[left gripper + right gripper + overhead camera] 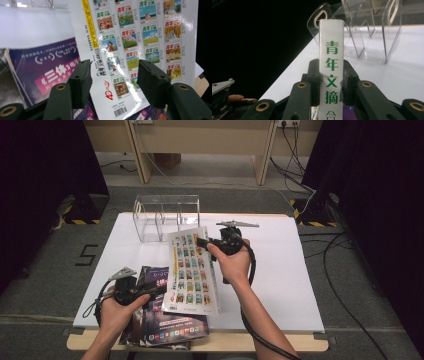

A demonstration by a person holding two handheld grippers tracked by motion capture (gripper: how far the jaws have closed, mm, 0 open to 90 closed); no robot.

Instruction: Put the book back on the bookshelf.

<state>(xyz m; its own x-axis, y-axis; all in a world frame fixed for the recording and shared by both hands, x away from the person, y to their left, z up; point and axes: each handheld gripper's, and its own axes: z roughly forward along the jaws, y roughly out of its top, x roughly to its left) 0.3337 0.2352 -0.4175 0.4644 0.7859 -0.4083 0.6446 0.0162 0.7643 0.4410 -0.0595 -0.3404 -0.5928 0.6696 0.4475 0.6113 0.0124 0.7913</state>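
White tabletop: right tongs pinch glossy flat magazine.

Lab recording bay: black curtains both sides, hazard-taped stand bases, floor cables, white-covered worktop.

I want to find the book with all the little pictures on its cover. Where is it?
In the high view, the white book is mid-table, lifted by its spine in the right tool, over the dark magazines, before the clear rack.

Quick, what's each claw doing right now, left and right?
Left claw: open, holding nothing, above the magazines.
Right claw: closed on the white magazine's spine.
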